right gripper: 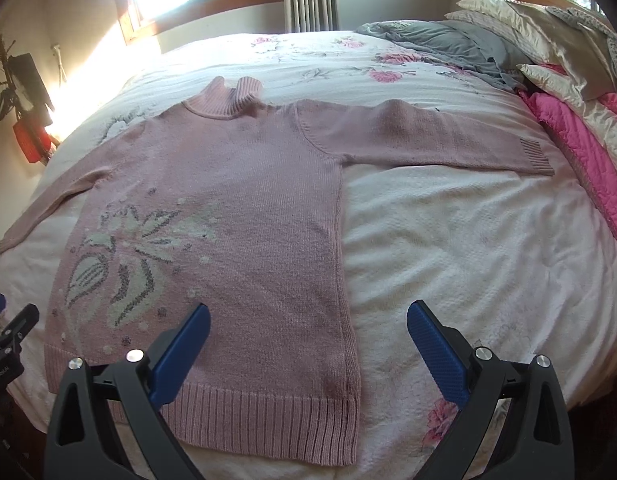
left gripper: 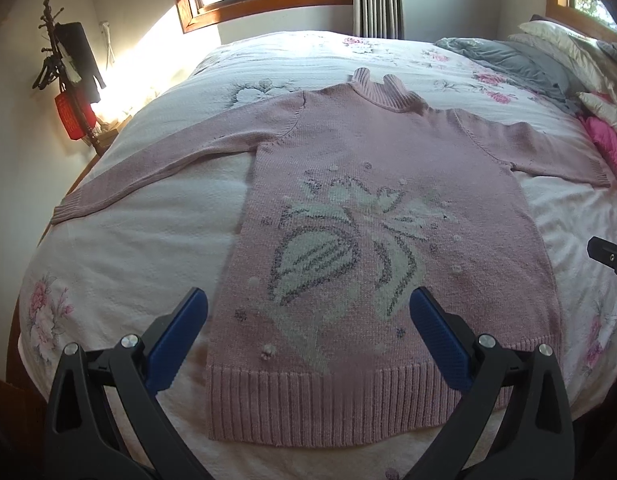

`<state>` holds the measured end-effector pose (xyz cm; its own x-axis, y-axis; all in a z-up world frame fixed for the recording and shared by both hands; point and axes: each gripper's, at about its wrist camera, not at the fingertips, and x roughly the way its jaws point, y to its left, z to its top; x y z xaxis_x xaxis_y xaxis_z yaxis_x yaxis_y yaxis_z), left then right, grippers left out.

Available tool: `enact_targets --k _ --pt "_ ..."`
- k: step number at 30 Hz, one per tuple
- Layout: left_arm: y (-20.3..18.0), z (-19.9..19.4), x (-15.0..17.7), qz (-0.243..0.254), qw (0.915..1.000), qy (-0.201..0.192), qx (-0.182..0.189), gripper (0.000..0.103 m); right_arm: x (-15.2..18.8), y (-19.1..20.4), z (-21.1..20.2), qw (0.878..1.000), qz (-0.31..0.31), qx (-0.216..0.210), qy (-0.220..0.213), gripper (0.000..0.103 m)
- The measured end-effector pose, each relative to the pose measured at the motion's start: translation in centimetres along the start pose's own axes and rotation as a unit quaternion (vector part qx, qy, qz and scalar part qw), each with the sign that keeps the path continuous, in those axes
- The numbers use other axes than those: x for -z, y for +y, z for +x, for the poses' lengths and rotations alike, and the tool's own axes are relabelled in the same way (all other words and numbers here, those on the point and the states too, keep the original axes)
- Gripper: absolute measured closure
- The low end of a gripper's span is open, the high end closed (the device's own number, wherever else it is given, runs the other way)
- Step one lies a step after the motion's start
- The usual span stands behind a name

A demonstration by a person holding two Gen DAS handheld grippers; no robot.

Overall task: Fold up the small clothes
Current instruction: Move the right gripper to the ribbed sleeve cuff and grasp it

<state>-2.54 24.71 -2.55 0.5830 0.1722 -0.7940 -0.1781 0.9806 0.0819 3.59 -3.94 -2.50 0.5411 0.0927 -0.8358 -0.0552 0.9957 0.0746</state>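
A pink knitted sweater (left gripper: 372, 152) (right gripper: 244, 184) with a pale green flower pattern (left gripper: 348, 248) lies flat and face up on the bed, collar away from me, both sleeves spread out sideways. My left gripper (left gripper: 308, 304) is open and hovers above the ribbed hem (left gripper: 328, 400), holding nothing. My right gripper (right gripper: 308, 316) is open too, above the sweater's lower right corner (right gripper: 340, 416) and the bedspread beside it. The right gripper's tip shows at the right edge of the left wrist view (left gripper: 608, 256), and the left gripper's at the left edge of the right wrist view (right gripper: 8, 328).
The bed has a white floral bedspread (left gripper: 128, 248) (right gripper: 468, 248). Grey fabric (right gripper: 440, 46), cream pillows (right gripper: 528, 20) and a pink quilt (right gripper: 580, 140) are piled at the right. A coat stand with a red bag (left gripper: 72, 112) is by the left wall. Windows run behind the bed.
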Motion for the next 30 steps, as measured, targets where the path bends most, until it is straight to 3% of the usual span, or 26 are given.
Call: enact_targets --k 4,7,12,15,18,23,28,30 --pt "-1.4 4.3 -2.6 -0.02 0.9984 0.04 0.035 0.003 -3.6 -4.9 2.2 0.999 0.027 0.026 -0.003 0.004" --pt "-3.8 7.5 -5.5 -0.016 0.9979 0.053 0.034 0.003 -7.6 -9.9 4.2 0.997 0.041 0.066 -0.007 0.004" --pt "-9.6 11.8 -11.1 0.015 0.9982 0.045 0.036 0.003 -14.1 -21.2 9.0 0.989 0.126 0.077 0.026 0.004" --pt "-12.9 13.8 -14.3 0.014 0.9982 0.037 0.045 0.003 -16.8 -28.0 12.0 0.979 0.168 0.109 0.043 0.004" --pt "-15.9 15.9 -17.0 0.007 0.9978 0.037 0.054 0.003 -18.1 -34.6 15.1 0.965 0.215 0.13 0.071 0.004" --pt "-19.2 18.7 -19.4 -0.004 0.9974 0.038 0.062 0.003 -18.5 -42.9 17.9 0.946 0.289 0.123 0.079 0.005" --pt "-20.5 21.1 -20.1 -0.001 0.9979 0.044 0.047 0.003 -18.7 -45.5 20.0 0.945 0.307 0.081 0.08 0.012" --pt "-20.5 21.6 -20.0 -0.002 0.9978 0.047 0.046 0.003 -18.7 -46.1 20.7 0.941 0.318 0.076 0.083 0.024"
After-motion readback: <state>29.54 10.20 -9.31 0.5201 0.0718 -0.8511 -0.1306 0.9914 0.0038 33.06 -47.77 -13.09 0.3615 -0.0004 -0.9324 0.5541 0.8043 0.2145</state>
